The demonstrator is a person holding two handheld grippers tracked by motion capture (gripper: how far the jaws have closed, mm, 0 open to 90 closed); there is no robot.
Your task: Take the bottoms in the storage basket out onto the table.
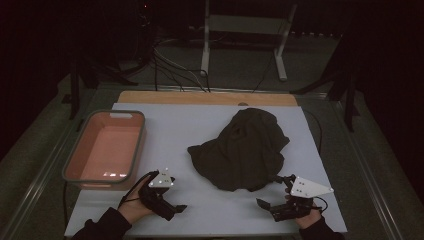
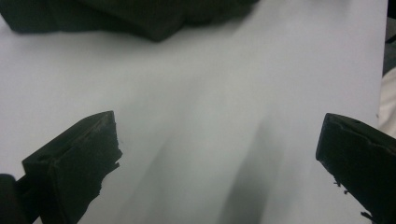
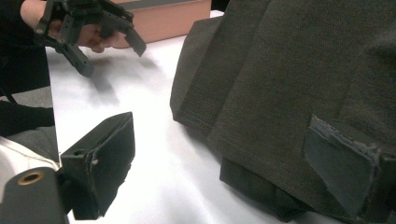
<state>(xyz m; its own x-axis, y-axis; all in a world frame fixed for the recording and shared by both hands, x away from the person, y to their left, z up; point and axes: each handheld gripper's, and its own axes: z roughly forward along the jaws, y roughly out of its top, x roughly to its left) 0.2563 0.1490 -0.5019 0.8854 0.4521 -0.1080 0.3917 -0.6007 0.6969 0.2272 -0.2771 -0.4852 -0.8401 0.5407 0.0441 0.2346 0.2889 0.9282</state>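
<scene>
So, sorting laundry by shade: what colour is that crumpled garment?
Dark olive-grey garment, clearest in the right gripper view.

White table (image 1: 200, 125), crumpled dark cloth (image 1: 242, 150) at centre-right, pink basin (image 1: 107, 147) on its left edge

Overhead plus 2 close, perhaps tabletop-level

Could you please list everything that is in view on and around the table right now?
cloth: one, dark, heaped on the right half of the table.
tub: one, pink with a grey rim, left edge of the table, empty.
table: one, white top with a wooden strip at the far edge.
stand: one, white, on the floor behind the table.
cables: several, dark, on the floor behind the table.
left gripper: one, black, open, over bare table.
right gripper: one, black, open, at the cloth's near edge.
</scene>
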